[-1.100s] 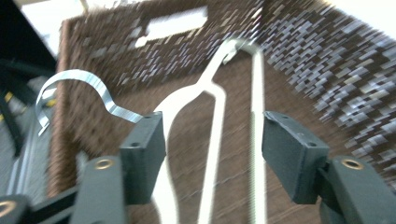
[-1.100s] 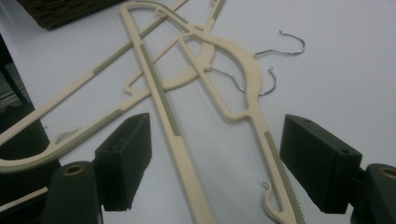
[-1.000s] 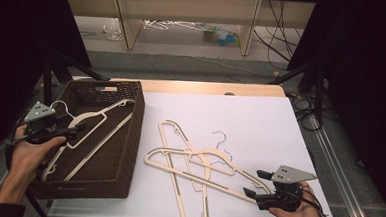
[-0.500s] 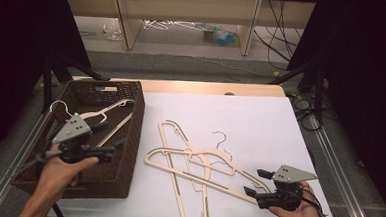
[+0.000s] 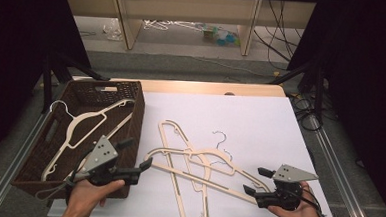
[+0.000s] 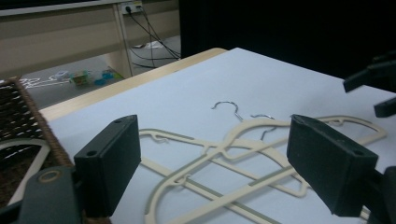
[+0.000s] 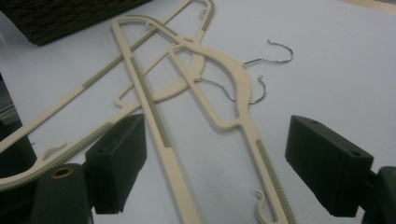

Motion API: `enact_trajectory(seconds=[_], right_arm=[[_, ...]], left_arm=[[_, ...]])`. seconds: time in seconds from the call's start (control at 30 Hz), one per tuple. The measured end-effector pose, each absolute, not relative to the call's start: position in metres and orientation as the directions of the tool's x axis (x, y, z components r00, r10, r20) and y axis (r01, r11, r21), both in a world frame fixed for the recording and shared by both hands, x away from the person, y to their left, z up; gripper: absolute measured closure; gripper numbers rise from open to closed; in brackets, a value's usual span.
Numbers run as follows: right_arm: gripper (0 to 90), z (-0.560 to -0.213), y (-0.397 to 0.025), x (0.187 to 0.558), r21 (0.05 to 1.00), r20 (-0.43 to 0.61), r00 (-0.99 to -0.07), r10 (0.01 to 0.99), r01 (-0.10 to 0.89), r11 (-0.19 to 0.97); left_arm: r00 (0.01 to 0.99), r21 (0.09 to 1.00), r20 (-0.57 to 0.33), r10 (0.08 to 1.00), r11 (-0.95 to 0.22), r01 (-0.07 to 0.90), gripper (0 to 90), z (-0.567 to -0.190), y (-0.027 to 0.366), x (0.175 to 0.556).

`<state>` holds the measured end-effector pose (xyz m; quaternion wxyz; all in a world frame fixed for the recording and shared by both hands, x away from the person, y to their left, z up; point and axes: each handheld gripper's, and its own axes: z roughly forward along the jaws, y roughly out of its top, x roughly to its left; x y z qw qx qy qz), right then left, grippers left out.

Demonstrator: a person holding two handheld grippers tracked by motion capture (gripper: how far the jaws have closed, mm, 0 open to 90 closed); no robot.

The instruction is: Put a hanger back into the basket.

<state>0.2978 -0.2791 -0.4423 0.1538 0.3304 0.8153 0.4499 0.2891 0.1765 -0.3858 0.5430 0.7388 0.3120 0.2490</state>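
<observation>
Both grippers low, fingers spread, flanking hangers (image 5: 198,164).

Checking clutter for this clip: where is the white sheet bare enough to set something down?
Bare: the white sheet beyond and right of the hanger pile. Crowded: the pile itself, between the left gripper and right gripper, and the basket.

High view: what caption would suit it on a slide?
Two hand-held tongs, left and right, open beside tangled cream hangers; one hanger lies in the wicker basket.

left tool (image 5: 137,154): jaws apart, raised | right tool (image 5: 257,179): jaws apart, low
</observation>
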Motion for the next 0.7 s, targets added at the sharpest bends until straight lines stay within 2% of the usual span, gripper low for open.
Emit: enact_trajectory(seconds=[0.17, 0.27, 0.6, 0.7], right_arm=[[20.5, -0.441, -0.278, 0.297, 0.845, 0.044, -0.734, 0.677, 0.389, 0.367], [19.4, -0.441, -0.278, 0.295, 0.842, 0.065, -0.741, 0.669, 0.401, 0.362], [19.8, -0.443, -0.278, 0.296, 0.84, 0.049, -0.74, 0.67, 0.394, 0.373], [19.9, -0.444, -0.278, 0.298, 0.836, 0.043, -0.736, 0.676, 0.397, 0.379]], left_arm=[[0.695, 0.945, 0.08, 0.714, -0.277, 0.176, 17.7, -0.403, 0.167, 0.28], [0.705, 0.945, 0.06, 0.707, -0.267, 0.188, 17.8, -0.41, 0.168, 0.277], [0.734, 0.944, 0.072, 0.675, -0.283, 0.168, 17.9, -0.422, 0.159, 0.266], [0.757, 0.942, 0.04, 0.652, -0.277, 0.188, 17.6, -0.429, 0.154, 0.264]])
